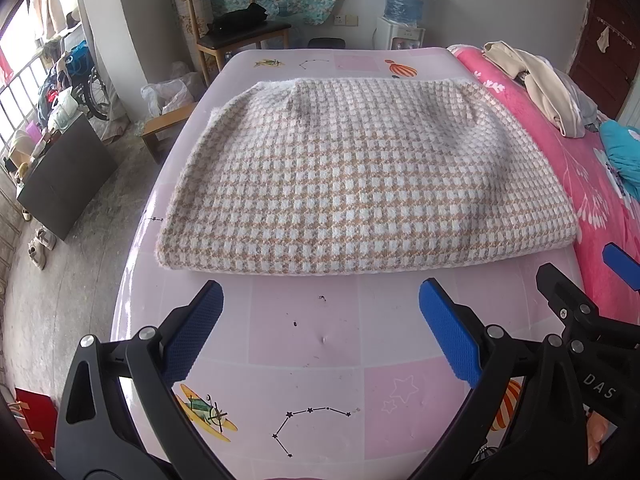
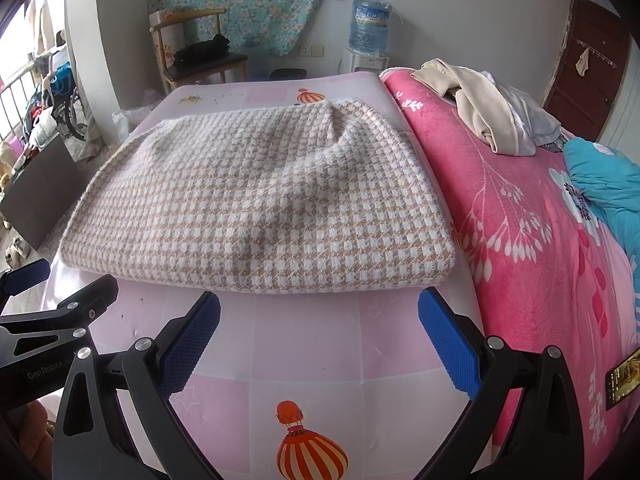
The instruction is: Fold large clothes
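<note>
Checked garment (image 1: 360,176) folded into a rectangle, lying flat on the pink table (image 1: 312,344), near fold edge facing the grippers. Left gripper (image 1: 320,300) spread wide, empty, hovering over the bare table just short of the garment's near edge. Right gripper (image 2: 320,312) also spread, empty, same spot toward the garment's right corner. Pink floral blanket (image 2: 540,240) beside the table on the right, beige clothes (image 2: 480,112) piled on it. Wooden chair (image 1: 236,32) behind.
</note>
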`<state>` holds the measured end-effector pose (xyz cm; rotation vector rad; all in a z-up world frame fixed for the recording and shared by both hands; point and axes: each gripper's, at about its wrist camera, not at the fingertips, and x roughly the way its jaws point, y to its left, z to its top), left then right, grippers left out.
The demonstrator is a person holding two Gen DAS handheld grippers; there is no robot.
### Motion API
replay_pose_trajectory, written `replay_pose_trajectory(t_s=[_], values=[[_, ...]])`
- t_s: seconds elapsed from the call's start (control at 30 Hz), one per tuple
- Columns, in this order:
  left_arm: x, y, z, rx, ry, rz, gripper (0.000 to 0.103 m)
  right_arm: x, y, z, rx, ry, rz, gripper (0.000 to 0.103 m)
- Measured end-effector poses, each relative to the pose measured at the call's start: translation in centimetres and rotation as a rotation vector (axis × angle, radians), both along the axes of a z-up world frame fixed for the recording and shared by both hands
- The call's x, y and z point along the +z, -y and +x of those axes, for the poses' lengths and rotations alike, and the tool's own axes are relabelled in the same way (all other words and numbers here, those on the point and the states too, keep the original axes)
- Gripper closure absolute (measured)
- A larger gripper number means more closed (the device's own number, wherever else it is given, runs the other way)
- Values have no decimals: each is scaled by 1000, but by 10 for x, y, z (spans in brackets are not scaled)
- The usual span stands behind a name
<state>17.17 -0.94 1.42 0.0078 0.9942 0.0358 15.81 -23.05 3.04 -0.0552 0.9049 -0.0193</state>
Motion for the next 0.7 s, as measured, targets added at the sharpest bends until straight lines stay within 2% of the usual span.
replay_pose_trajectory(t_s=[0.7], values=[[-2, 0, 0, -2, 0, -1, 8, -3, 0, 1, 5, -5, -2, 6]])
